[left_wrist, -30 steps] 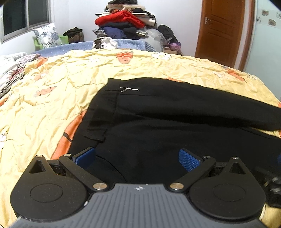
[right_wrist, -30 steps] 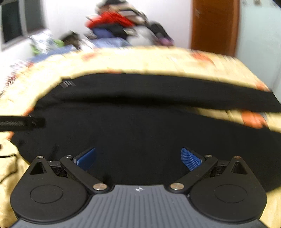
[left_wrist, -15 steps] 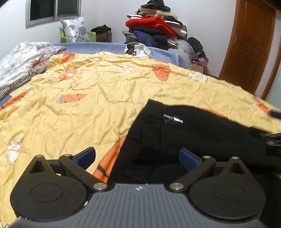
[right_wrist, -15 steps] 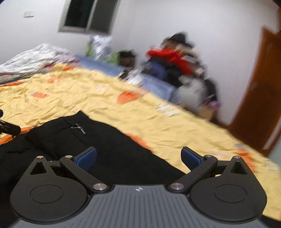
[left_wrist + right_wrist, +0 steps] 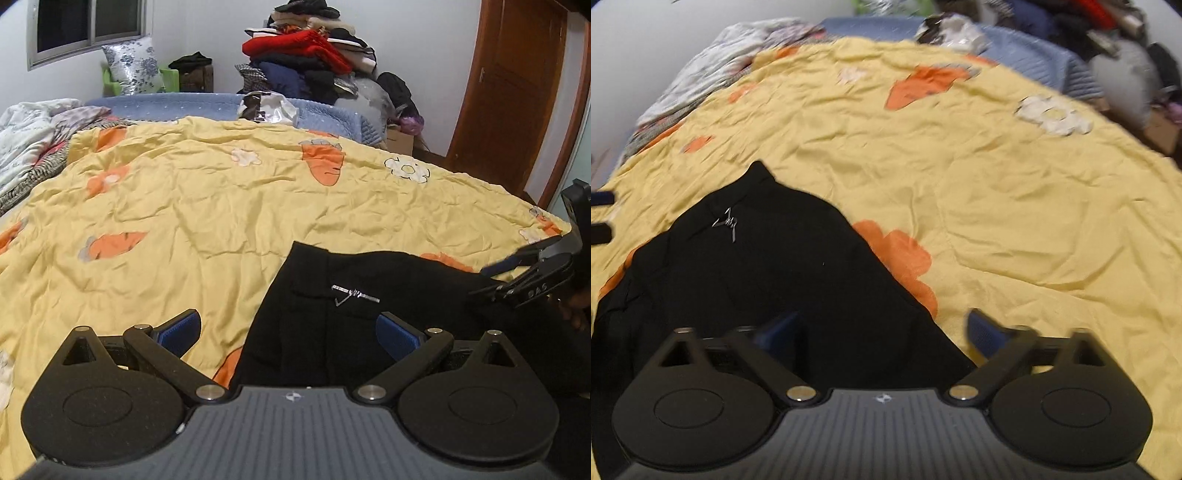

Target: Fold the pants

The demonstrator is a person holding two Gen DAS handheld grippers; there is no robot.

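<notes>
Both jaws are parted and nothing is pinched: the left gripper (image 5: 288, 332) is spread wide, the right gripper (image 5: 882, 328) is closing. Pants (image 5: 369, 314) are spread on the quilt (image 5: 184, 221), at five o'clock.

Likely a home bedroom: bed with carrot-print quilt (image 5: 221, 206), piled clothes (image 5: 310, 55), pillow (image 5: 133, 66), wooden door (image 5: 517, 92).

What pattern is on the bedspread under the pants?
Yellow bedspread printed with orange carrots and white flowers; clearest in the left wrist view.
</notes>
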